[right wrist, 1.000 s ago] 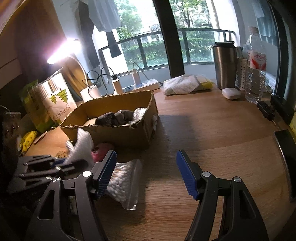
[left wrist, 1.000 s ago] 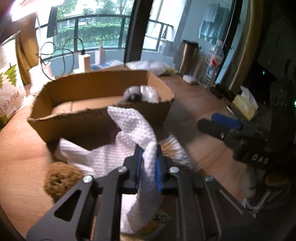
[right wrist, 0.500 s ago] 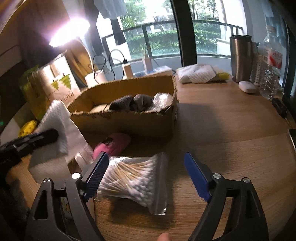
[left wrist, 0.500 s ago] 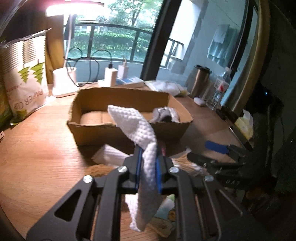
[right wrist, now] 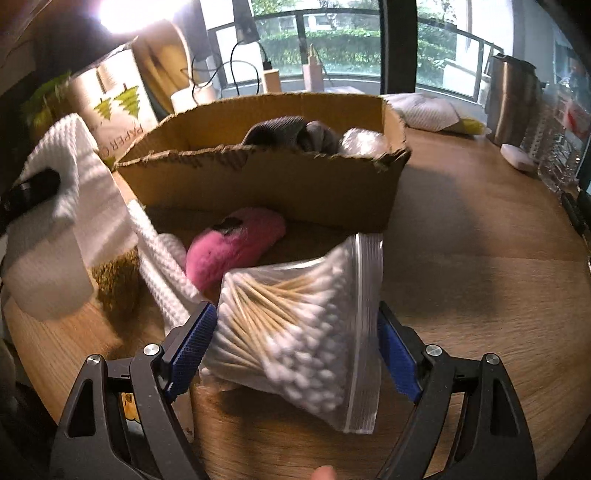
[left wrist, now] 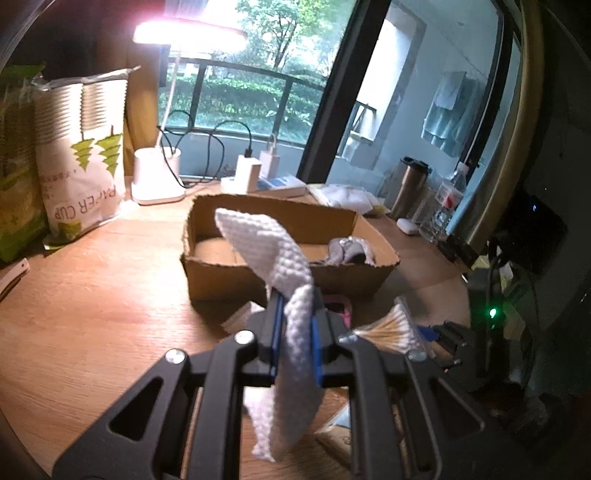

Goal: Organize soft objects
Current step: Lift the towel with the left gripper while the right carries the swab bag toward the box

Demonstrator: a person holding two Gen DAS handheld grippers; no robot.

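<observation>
Left wrist view: a white bag (left wrist: 90, 173) with green tree marks reads "PAPER CUP". The left gripper (left wrist: 295, 328) is clamped on a white waffle cloth (left wrist: 284, 291), lifted off the wooden table (left wrist: 92, 295) in front of the cardboard box (left wrist: 288, 266).

Right wrist view: the right gripper (right wrist: 295, 343) has just been opening; its jaws stand wide apart on either side of a clear zip bag of cotton swabs (right wrist: 306, 332) lying on the table before the box, beside a pink soft item (right wrist: 232, 251).

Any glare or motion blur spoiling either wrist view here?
Left wrist: desk lamp blows out the top, white cloth stays sharp. Right wrist: glare at top left, swab bag and pink toy slightly smeared; both edges bend from fisheye.
</observation>
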